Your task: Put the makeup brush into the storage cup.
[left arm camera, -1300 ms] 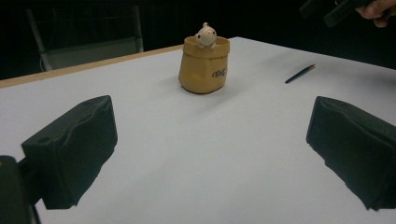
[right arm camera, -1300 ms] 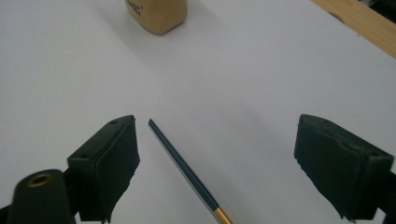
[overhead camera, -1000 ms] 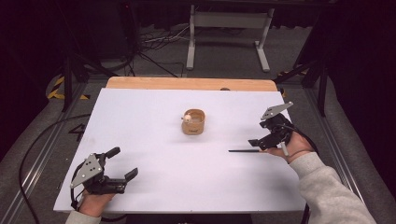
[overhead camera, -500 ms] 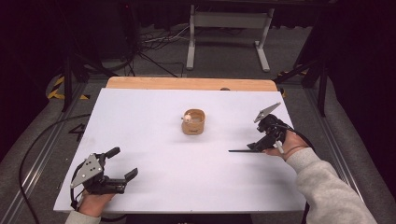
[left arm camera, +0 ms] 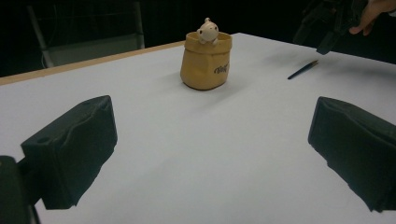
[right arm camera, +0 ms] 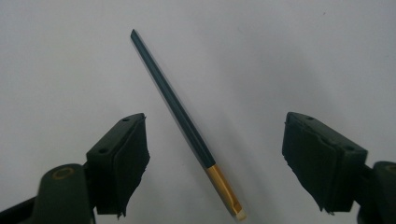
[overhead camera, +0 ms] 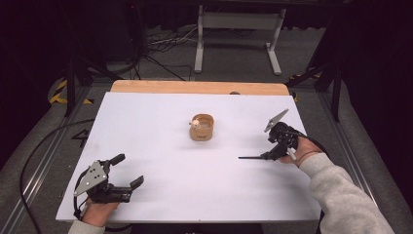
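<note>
Hovering low over the white counter, the right claw has sunk closer to it than a second ago, and its jaws have just been closing; they are still apart, untouching, on either side of the dark paintbrush lying flat between them. The left claw remains unmoved, wide and empty, with the tan pouch-shaped pot ahead of it.
</note>
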`<state>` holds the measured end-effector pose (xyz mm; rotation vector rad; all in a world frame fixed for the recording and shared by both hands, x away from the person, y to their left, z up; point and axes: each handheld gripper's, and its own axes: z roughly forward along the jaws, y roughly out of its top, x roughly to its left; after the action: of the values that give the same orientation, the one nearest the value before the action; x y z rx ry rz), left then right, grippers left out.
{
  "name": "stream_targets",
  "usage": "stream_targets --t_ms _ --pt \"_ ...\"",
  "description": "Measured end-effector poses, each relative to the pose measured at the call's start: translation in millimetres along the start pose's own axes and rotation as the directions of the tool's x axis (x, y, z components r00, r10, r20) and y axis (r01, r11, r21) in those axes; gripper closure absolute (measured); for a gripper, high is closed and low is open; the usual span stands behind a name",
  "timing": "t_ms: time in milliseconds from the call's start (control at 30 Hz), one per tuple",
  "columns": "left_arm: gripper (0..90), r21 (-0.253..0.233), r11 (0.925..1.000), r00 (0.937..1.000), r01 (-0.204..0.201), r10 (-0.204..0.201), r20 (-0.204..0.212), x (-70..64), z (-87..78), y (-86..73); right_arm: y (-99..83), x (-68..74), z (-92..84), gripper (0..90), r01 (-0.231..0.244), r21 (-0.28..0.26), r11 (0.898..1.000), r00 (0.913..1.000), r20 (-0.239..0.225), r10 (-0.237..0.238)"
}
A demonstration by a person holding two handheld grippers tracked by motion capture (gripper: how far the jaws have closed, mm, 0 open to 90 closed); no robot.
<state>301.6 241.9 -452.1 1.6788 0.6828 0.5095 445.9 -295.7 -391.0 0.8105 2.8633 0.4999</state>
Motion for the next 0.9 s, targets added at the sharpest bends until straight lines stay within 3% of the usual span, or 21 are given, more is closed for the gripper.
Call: stream_targets --t_ms 400,900 --pt "2.1 0.003 1.0000 1.0000 0.001 -0.001 -0.002 0.1 0.6 -0.2 -3.0 -3.2 6.5 30.4 0.038 0.085 0.996 0.9992 -0.018 -0.037" --pt "2.4 0.011 0.9999 1.0000 0.000 0.000 0.004 0.4 0.3 -0.1 0.4 -5.1 14.0 36.2 0.084 0.171 0.982 0.9963 -0.033 -0.080"
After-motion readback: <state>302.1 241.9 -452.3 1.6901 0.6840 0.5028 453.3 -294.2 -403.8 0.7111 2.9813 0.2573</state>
